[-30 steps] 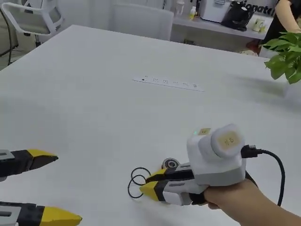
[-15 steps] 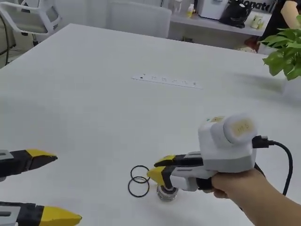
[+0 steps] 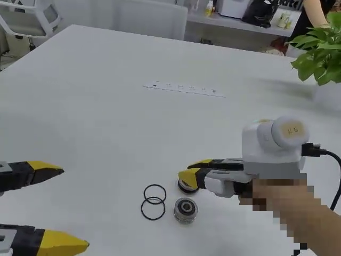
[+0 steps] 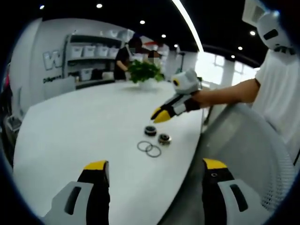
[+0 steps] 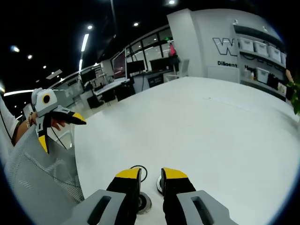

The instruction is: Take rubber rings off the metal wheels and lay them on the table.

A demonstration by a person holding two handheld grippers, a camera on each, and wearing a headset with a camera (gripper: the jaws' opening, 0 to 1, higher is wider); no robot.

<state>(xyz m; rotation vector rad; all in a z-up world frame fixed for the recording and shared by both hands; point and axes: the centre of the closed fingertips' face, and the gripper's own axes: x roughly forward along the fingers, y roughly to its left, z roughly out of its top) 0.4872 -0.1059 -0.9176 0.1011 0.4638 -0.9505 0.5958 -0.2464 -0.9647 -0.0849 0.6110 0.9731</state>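
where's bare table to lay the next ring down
Bare table lies between the left gripper and the two rubber rings, and from the rings out to the power strip. Crowded just right of the rings: two metal wheels and the right gripper.

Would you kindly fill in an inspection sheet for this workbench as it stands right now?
Surface: white table, looks clean.
Job's things: one metal wheel stands free; a second wheel sits just under the right gripper's tips; two rubber rings lie overlapping on the table beside them.
Clutter: power strip farther back.
Grippers: right gripper, jaws nearly together, holds nothing visible; left gripper open, off to the side.
Cables: black cable at the right gripper's rear.
Surroundings: potted plant, chair, shelving, people in the background.
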